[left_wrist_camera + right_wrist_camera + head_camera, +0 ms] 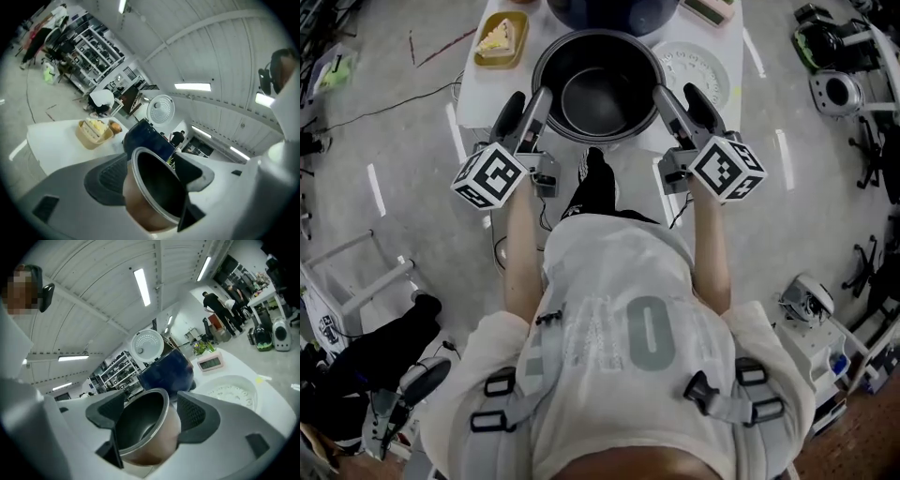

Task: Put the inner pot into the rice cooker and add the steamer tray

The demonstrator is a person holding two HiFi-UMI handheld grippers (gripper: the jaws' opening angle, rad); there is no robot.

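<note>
**Inner pot gripped at both sides, short of the cooker**

The inner pot [598, 86] is held by its rim between two grippers. The left gripper [531, 105] is clamped on the pot's left side and the right gripper [673, 101] on its right side. In each gripper view the jaws are seen closed on the pot wall, with one jaw inside the dark bowl and the other pressed against the copper-coloured outside. The pot is seen mouth up and empty, and in the head view it overlaps the near edge of the white surface [473, 89]. Whether its base rests on anything cannot be told.

The dark blue rice cooker [614, 13] is seen just beyond the pot, at the far side of the surface. Its lid [146, 346] is raised, and a round white perforated plate is shown on the underside. The white steamer tray [701, 67] lies flat on the surface to the right of the pot, near the right gripper. A small pink timer [211, 363] is seen beyond the tray. A yellow basket [502, 39] with food in it is placed at the left of the surface, apart from the pot
</note>
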